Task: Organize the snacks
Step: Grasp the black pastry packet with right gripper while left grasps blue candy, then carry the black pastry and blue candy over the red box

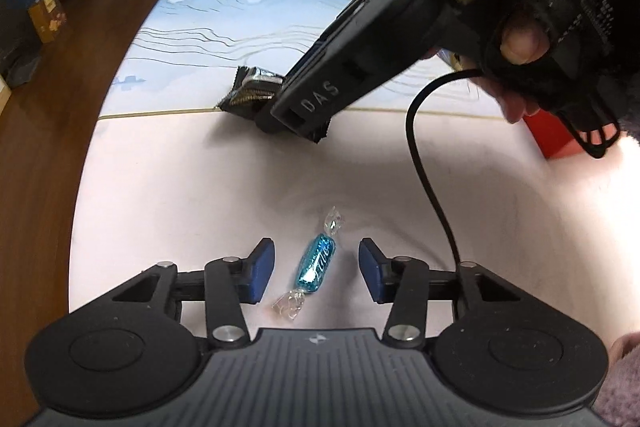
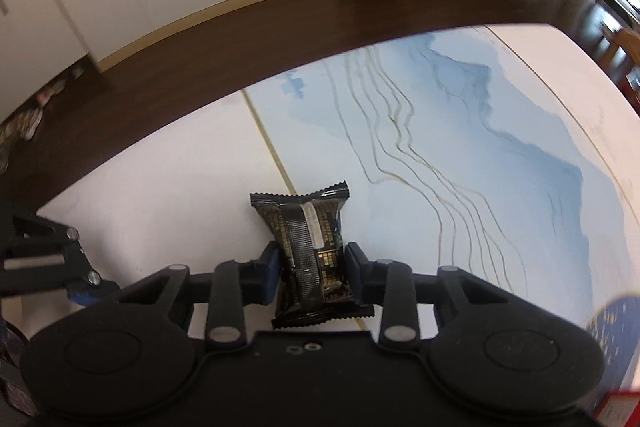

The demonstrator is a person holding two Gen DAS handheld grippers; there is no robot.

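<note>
Two snacks are seen on the white table (image 1: 160, 187): a blue wrapped candy (image 1: 315, 265) lies between the parted, untouching pads of the left gripper (image 1: 316, 273), while a black snack packet (image 2: 310, 255) is pinched by the right gripper (image 2: 311, 269); a red box (image 1: 548, 133) stands nearby

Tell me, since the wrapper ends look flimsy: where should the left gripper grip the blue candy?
Grip the blue candy across its plump foil middle, coming down from above. Its twisted clear ends would crumple, and the left gripper already straddles the body, pads apart on either side.
</note>
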